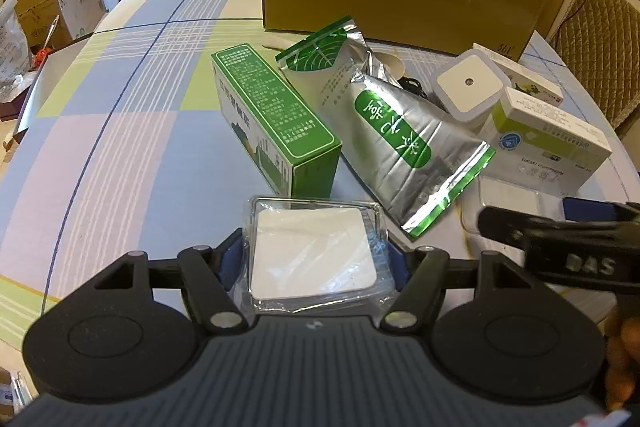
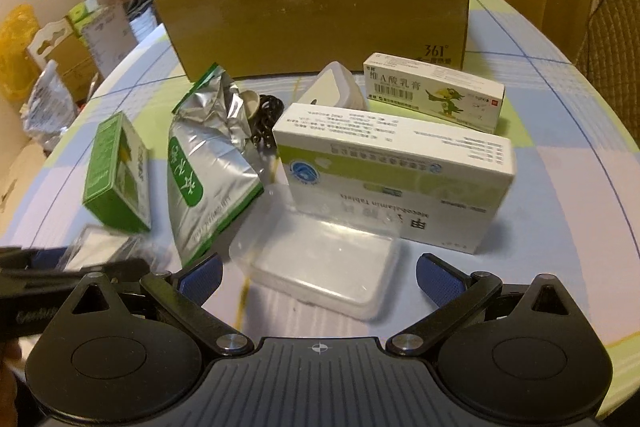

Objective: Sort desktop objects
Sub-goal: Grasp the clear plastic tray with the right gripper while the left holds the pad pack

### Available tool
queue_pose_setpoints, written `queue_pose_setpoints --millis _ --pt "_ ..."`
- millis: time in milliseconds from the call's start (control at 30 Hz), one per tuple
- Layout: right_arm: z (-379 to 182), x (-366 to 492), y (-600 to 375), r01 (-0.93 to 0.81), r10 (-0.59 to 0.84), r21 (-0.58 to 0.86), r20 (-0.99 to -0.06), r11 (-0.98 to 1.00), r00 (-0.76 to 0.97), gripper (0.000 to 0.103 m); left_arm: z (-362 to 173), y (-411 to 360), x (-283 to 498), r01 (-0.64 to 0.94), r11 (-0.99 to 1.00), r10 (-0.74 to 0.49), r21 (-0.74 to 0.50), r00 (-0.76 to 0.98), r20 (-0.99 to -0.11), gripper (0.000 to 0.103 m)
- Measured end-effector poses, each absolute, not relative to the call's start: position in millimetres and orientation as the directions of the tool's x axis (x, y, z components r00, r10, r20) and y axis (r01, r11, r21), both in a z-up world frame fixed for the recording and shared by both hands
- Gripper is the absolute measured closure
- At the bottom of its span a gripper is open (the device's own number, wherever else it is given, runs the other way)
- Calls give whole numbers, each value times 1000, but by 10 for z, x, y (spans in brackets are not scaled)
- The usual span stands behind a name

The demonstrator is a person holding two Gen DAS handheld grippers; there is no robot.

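My left gripper (image 1: 316,261) is shut on a clear plastic case (image 1: 316,251) with a white square pad inside, held just above the checked tablecloth. My right gripper (image 2: 319,277) stands open, its blue pads (image 2: 200,277) on either side of a translucent plastic box (image 2: 320,263) lying flat on the table. Beyond lie a green carton (image 1: 276,123), a silver tea pouch (image 1: 400,139), a white square adapter (image 1: 468,87), a white-and-green tablet box (image 2: 396,171) and an ointment box (image 2: 434,93). The right gripper (image 1: 560,239) shows at the right edge of the left wrist view.
A large open cardboard box (image 2: 320,15) stands behind the objects, with more packages behind it. A black cable (image 2: 266,115) lies by the pouch. The rounded table edge (image 1: 60,43) drops off left, with cartons and bags on the floor. A quilted chair (image 1: 592,39) is at the right.
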State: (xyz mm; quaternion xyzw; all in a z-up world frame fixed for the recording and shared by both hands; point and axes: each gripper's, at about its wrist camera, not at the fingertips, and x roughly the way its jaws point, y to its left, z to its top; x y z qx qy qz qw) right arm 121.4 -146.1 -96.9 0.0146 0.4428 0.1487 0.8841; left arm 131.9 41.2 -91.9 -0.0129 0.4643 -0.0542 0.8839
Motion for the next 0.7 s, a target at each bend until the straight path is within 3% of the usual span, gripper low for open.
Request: queue_pose_setpoints --millis 233,267,333,700 --pt "-1058 1326 -1366 -192 235 150 -788 970 569 2 -937 413 1316 88 992 -120 -85 562 -819 38" --pt "-1059 1328 -1356 -201 229 137 -788 970 572 10 -937 415 1316 87 992 -123 -89 561 -818 38" --pt "-1053 1313 -1360 -230 232 118 -787 966 572 11 -935 416 1319 87 992 -126 -93 561 -818 38" --pt "-955 1008 -1751 -321 179 -14 -806 947 564 11 -919 209 1221 142 982 -182 -124 546 -818 38"
